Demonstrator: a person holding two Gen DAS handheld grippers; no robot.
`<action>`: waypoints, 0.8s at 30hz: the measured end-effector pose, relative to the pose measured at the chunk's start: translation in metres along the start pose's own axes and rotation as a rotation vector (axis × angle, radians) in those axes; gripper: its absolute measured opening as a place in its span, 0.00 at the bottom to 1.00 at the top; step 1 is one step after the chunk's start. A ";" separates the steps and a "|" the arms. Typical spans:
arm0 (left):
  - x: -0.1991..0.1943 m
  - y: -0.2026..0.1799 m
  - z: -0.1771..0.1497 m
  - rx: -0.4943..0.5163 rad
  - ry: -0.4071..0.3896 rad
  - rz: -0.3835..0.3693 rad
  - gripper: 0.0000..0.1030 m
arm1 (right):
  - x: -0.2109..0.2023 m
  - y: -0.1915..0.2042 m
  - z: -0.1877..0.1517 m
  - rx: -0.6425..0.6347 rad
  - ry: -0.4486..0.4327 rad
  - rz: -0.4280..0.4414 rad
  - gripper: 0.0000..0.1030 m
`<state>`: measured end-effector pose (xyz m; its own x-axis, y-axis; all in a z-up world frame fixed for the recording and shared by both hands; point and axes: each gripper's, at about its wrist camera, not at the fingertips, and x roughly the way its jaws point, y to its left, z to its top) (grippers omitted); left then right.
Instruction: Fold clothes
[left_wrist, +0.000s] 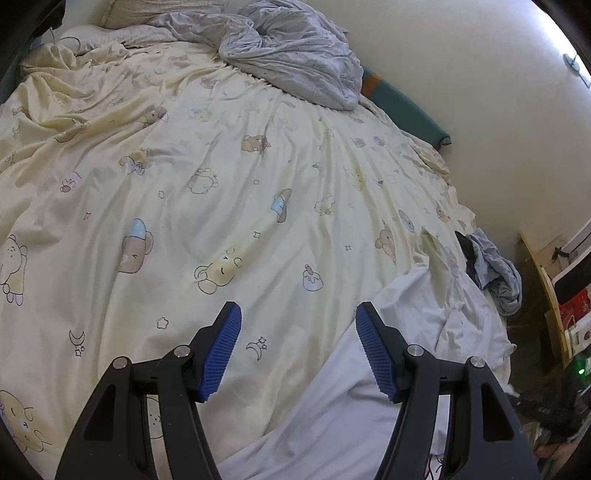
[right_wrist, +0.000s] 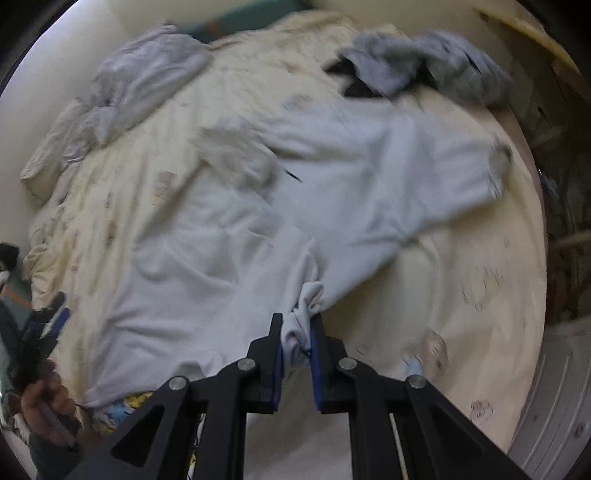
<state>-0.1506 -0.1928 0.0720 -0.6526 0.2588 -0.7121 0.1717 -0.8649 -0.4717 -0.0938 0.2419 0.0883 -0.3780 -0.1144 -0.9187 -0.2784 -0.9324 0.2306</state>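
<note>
White garment (right_wrist: 351, 177) sprawls unfolded on bed (left_wrist: 221, 166). Right gripper (right_wrist: 297, 339) pinches its bunched edge; left gripper (left_wrist: 297, 332) spread, empty. Folding unfinished.

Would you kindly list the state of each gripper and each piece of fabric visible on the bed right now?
left gripper: open, empty, above the bed.
right gripper: shut on a bunched edge of the white shirt.
white shirt: spread on the bed, unfolded, wrinkled.
grey duvet: crumpled in a heap at the far end.
blue-grey garment: crumpled at the bed's edge, unfolded.
cartoon-print bedsheet: spread over the bed, creased.
</note>
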 end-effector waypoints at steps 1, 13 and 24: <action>0.000 -0.001 -0.001 0.005 0.001 0.000 0.67 | 0.002 -0.005 -0.004 0.011 0.011 -0.002 0.12; 0.001 -0.009 -0.003 0.022 0.017 -0.008 0.67 | -0.089 0.008 -0.005 -0.021 -0.118 0.062 0.05; 0.004 -0.004 -0.004 0.012 0.030 0.013 0.67 | -0.003 -0.009 -0.009 -0.011 0.027 -0.019 0.65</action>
<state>-0.1514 -0.1865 0.0691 -0.6276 0.2603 -0.7338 0.1712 -0.8733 -0.4562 -0.0821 0.2473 0.0863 -0.3484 -0.1054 -0.9314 -0.2754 -0.9383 0.2092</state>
